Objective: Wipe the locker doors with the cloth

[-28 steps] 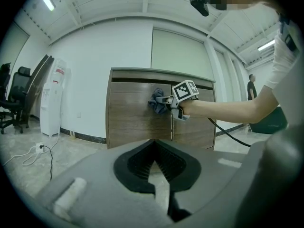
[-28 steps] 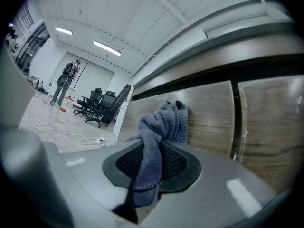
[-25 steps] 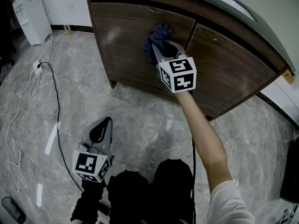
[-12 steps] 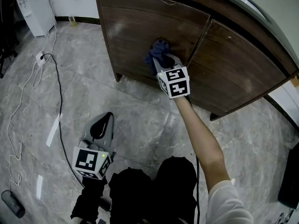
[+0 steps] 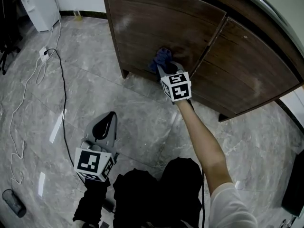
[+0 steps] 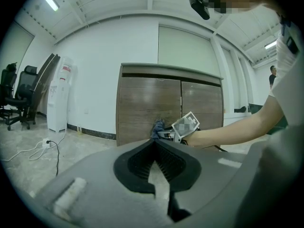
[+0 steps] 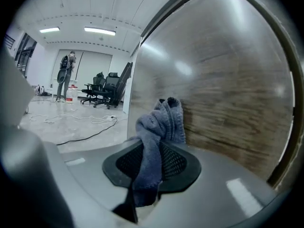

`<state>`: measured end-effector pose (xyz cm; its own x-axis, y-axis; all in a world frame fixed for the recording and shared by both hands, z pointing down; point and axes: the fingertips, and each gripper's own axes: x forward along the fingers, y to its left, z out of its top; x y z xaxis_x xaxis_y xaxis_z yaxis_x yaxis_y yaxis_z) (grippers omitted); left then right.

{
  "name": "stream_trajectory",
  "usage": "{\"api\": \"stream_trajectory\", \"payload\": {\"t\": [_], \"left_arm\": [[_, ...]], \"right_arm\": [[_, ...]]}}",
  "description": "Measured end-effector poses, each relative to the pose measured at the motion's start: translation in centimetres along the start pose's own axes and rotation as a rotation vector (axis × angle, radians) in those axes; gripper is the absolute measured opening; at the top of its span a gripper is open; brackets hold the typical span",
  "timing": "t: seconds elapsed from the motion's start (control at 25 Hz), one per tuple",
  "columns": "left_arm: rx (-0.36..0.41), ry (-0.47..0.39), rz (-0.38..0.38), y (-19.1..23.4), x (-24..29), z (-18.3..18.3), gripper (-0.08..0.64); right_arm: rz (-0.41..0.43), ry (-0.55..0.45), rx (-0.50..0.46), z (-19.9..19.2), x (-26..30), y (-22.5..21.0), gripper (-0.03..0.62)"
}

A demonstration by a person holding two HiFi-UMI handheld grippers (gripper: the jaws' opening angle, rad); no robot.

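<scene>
A brown wooden locker stands ahead with a left door and a right door. My right gripper is shut on a bunched blue cloth, which presses on the lower part of the left door near the seam between the doors. In the right gripper view the cloth hangs between the jaws against the wood grain. My left gripper hangs low over the floor, well short of the locker, with its jaws together and nothing in them. From the left gripper view, the gripper faces the locker.
A black cable runs over the grey tiled floor to a power strip. A white appliance stands at the far left wall. Office chairs and a distant person are across the room.
My right gripper has slid the cloth down the left door, from near its top to near its bottom edge. The left gripper has stayed about where it was.
</scene>
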<state>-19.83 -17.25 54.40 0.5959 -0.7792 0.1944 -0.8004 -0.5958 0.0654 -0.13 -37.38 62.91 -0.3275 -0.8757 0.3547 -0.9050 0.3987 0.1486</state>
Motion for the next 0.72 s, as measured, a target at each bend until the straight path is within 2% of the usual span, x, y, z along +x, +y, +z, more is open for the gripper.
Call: {"api": "stream_trajectory", "payload": {"t": [0.48, 0.72], "left_arm": [[-0.021, 0.021, 0.015, 0.7, 0.1, -0.8, -0.002], [-0.015, 0.019, 0.016, 1.0, 0.0, -0.8, -0.002]], "right_arm": [[0.026, 0.098, 0.018, -5.1, 2.8, 1.7, 0.084], [0.049, 0.118, 0.034, -5.3, 3.3, 2.0, 0.084]]}}
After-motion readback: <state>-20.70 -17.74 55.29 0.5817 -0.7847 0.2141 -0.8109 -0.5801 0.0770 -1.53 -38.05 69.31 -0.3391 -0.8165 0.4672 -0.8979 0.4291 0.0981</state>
